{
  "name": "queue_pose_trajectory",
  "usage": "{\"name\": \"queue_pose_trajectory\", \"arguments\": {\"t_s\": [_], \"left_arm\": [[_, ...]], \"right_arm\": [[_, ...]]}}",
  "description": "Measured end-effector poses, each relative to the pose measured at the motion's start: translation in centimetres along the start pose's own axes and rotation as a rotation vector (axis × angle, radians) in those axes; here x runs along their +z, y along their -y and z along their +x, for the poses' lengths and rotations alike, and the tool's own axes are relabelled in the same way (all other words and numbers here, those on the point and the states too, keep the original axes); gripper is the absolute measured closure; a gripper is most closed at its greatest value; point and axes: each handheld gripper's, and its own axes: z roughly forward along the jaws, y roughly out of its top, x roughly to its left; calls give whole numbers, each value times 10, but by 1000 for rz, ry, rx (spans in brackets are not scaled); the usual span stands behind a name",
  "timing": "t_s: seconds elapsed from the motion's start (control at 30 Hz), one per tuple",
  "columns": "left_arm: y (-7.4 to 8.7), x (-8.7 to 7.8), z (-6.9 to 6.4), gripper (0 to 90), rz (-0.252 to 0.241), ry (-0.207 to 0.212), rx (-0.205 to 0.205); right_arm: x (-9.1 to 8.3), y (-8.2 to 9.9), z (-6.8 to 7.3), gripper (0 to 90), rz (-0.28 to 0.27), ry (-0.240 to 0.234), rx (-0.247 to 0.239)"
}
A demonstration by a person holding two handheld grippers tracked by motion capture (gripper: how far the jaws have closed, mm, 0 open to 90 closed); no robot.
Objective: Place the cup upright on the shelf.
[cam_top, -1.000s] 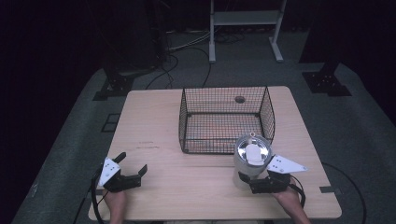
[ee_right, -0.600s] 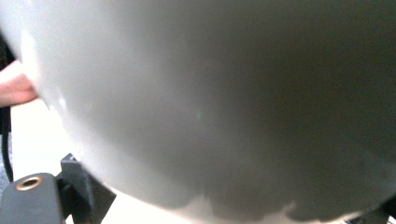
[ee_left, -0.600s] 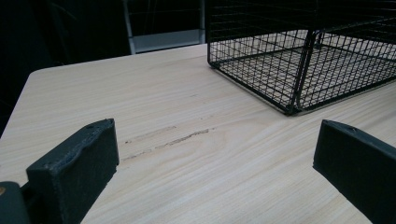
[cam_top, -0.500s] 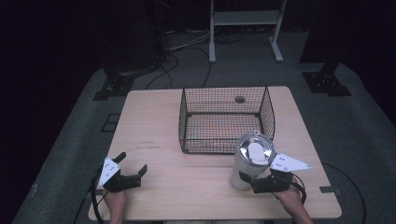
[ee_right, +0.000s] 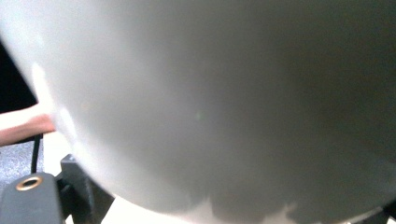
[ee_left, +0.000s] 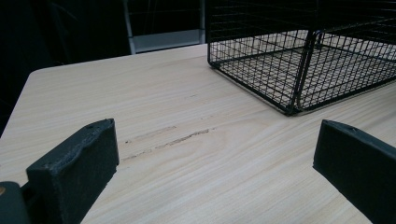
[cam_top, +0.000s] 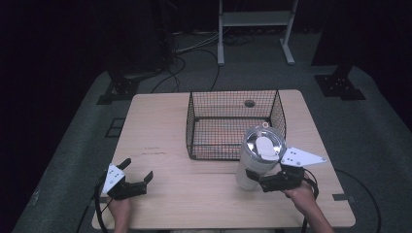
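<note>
Your right gripper (cam_top: 260, 180) is clamped around the lower body of the white lidded tumbler (cam_top: 257, 156), held upright just in front of the wire basket (cam_top: 233, 124), probably for lifting over its wall. Your left gripper (cam_top: 137, 171), well left of the basket, rests wide open and empty. Compared with a second ago, the tumbler has barely shifted.

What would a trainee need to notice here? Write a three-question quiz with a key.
1. True or false: the wire basket holds the tumbler.
2. Which hand-held gripper is closed on the tumbler: A left, B right?
3. Fill in: the left hand-held gripper has its jaws ____ above the table.

Key: 1 false, the tumbler stands outside the basket, against its near side; 2 B, the right hand-held gripper; 3 open.
</note>
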Motion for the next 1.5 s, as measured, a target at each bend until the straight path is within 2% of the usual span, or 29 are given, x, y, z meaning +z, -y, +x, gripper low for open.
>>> {"name": "queue_pose_trajectory", "arguments": {"t_s": [0.3,0.37,0.4,0.57,0.63,0.7,0.97,1.5], "left_arm": [[0,0,0,0,0,0,0],[0,0,0,0,-2,0,-1],[0,0,0,0,-2,0,-1],[0,0,1,0,-4,0,0],[0,0,1,0,-5,1,0],[0,0,1,0,-5,1,0],[0,0,1,0,-5,1,1],[0,0,1,0,-5,4,1]], "right_arm": [[5,-32,2,93,-10,-19,-31],[10,-44,-1,93,-9,-26,-44],[10,-44,-1,93,-9,-26,-44],[21,-65,-10,94,-30,-55,-24],[22,-68,-11,93,-33,-52,-28],[28,-79,-15,93,-30,-40,-48],[41,-93,-22,93,-25,-40,-63],[80,-127,-36,93,-7,-27,-92]]}}
